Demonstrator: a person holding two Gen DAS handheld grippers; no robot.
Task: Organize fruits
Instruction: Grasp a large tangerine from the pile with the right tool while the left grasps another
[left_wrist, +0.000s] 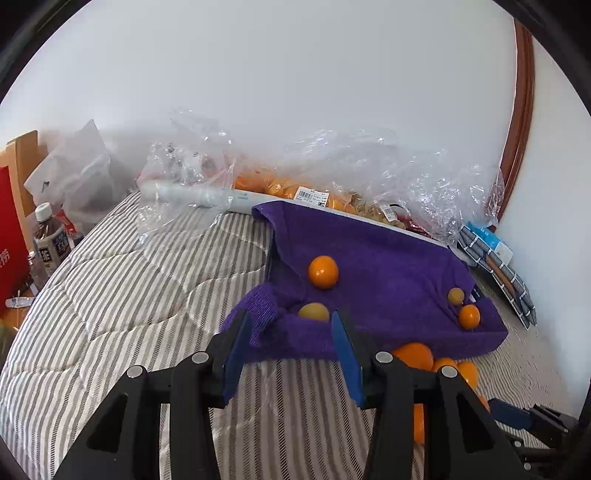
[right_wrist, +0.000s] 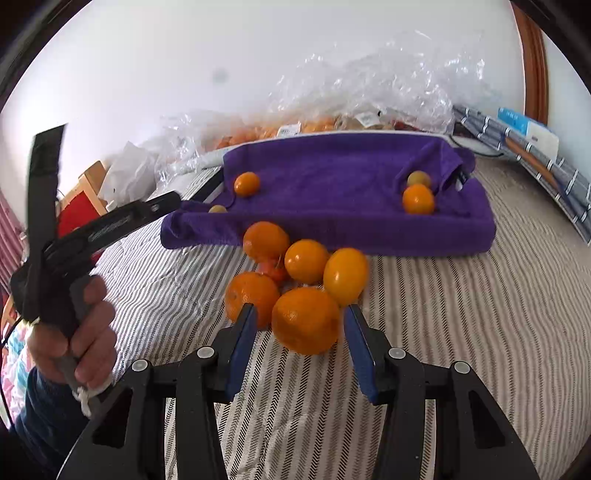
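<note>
A purple towel (right_wrist: 332, 177) covers a shallow tray on the striped bed; it also shows in the left wrist view (left_wrist: 376, 251). On it lie an orange fruit (left_wrist: 323, 272), a yellowish fruit (left_wrist: 314, 312) and two small fruits at the right (left_wrist: 469, 316). A pile of several oranges (right_wrist: 306, 260) lies on the bed before the towel. My right gripper (right_wrist: 300, 312) is open, its fingers either side of the nearest big orange (right_wrist: 306, 319). My left gripper (left_wrist: 291, 321) is open and empty at the towel's near left edge.
Crinkled clear plastic bags (left_wrist: 388, 166) with more fruit lie behind the tray along the white wall. Bottles (left_wrist: 50, 240) and a red bag (left_wrist: 11, 240) stand left of the bed. Striped packets (left_wrist: 498, 266) lie at the right.
</note>
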